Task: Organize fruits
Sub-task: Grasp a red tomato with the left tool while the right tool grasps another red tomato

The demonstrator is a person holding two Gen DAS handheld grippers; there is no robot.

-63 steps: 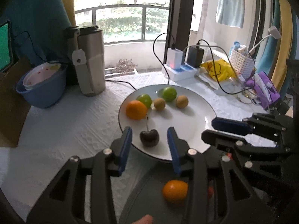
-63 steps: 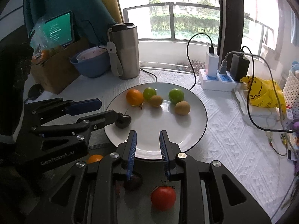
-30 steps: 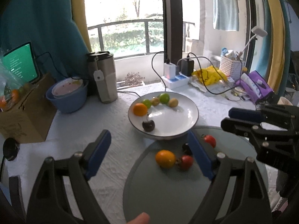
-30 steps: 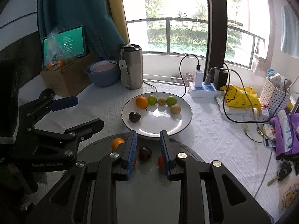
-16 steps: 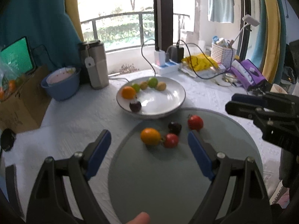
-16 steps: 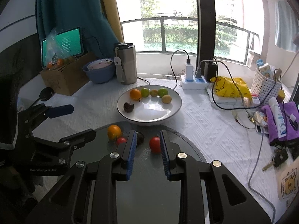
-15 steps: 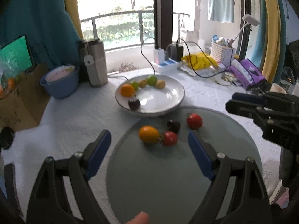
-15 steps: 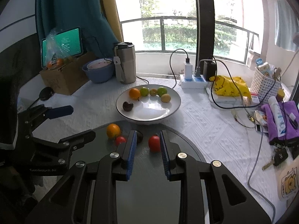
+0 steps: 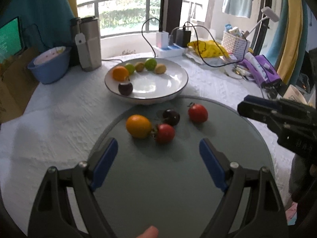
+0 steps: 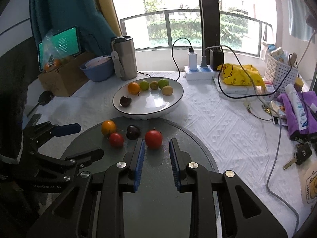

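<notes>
White-clothed table [image 9: 59,119]: left gripper [image 9: 158,148] gaped empty, right gripper [image 10: 156,150] closed, empty; best straddle centre-frame red tomato [image 9: 164,133] squarely, squeezing gently.

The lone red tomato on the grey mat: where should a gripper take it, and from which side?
Grip the lone red tomato across its round middle, coming from the near side with pads left and right. Its flanks are clear; the dark cherry sits apart to its left. The right gripper is nearly lined up behind it, but looks too narrow and probably must open first.

Six fruits [image 10: 151,85] on white plate [image 10: 158,107], four fruits [image 10: 130,133] clustered on grey mat [image 10: 178,194]
</notes>
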